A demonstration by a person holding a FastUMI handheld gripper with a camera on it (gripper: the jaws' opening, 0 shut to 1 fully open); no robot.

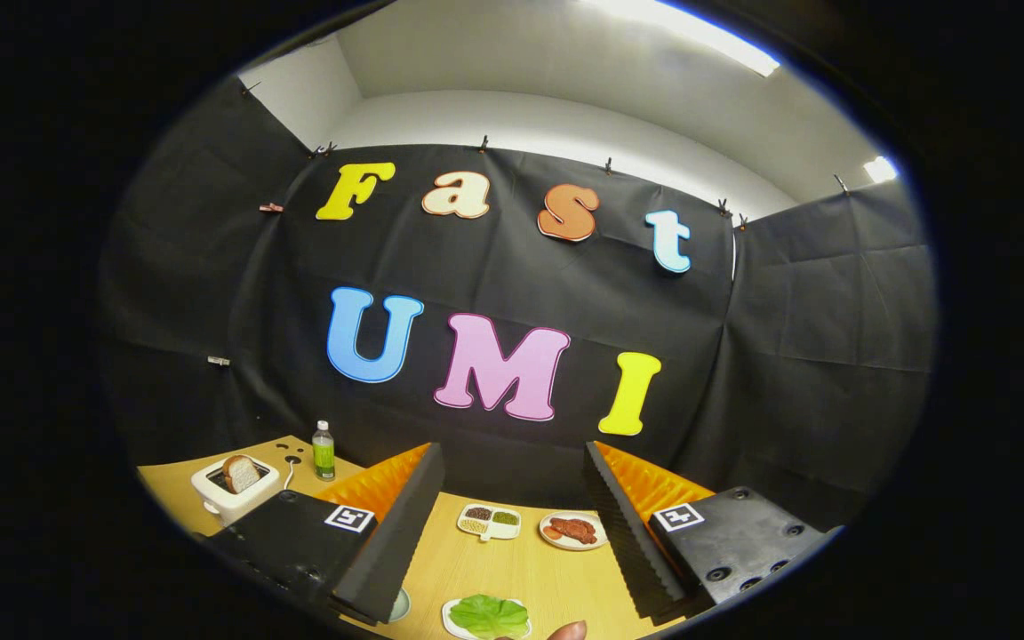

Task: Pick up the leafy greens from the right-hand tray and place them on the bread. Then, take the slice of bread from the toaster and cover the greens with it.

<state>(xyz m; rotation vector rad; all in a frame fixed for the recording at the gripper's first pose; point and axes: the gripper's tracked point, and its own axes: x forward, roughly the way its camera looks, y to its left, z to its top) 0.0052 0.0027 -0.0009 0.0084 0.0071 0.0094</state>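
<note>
- The gripper hangs above the wooden table with its two fingers spread wide apart and nothing between them; each finger has a black ribbed pad on the inner face and an orange ribbed outer side.
- The left finger and the right finger each carry a black block with a square black-and-white marker on top.
- The leafy greens lie on a small white tray, low in the gap between the fingers and nearest the camera; nothing touches them.
- Just beside the greens tray, toward the right finger, a fingertip of a person pokes into view.
- A small pale round dish peeks out from under the left finger, next to the greens tray.
- Beyond the greens tray, farther up the table, sits a white divided dish holding dark, green and pale fillings.
- To the right of that, beyond the greens tray, a white plate carries reddish-brown meat.
- Well to the left of the greens tray, past the left finger, stands the white toaster with a slice of bread sticking upright out of its slot.
- A white cord runs from the toaster, and a green bottle with a white cap stands just behind it.
</note>
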